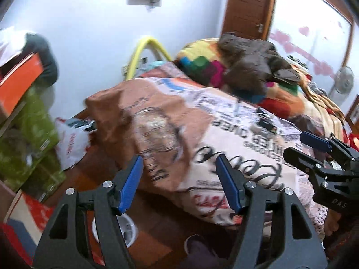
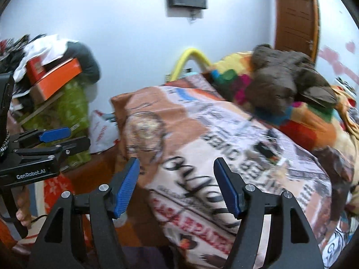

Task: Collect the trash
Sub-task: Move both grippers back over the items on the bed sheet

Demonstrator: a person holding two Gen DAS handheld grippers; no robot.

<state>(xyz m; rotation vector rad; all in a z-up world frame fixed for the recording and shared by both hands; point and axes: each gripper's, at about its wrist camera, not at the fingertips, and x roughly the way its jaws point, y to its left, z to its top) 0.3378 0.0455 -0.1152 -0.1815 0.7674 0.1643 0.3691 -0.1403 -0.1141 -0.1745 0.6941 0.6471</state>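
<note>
Reading "GenRobot.AI" on left tongs [image 2: 65, 137], "DAS" on right tongs [image 1: 314, 144]

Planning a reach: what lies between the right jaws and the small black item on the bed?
Only printed bedspread before the black item, seen in the right wrist view.

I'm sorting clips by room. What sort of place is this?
Most likely a bedroom: a bed under a printed cover, a patchwork blanket with a brown plush toy, and a wooden door.
</note>
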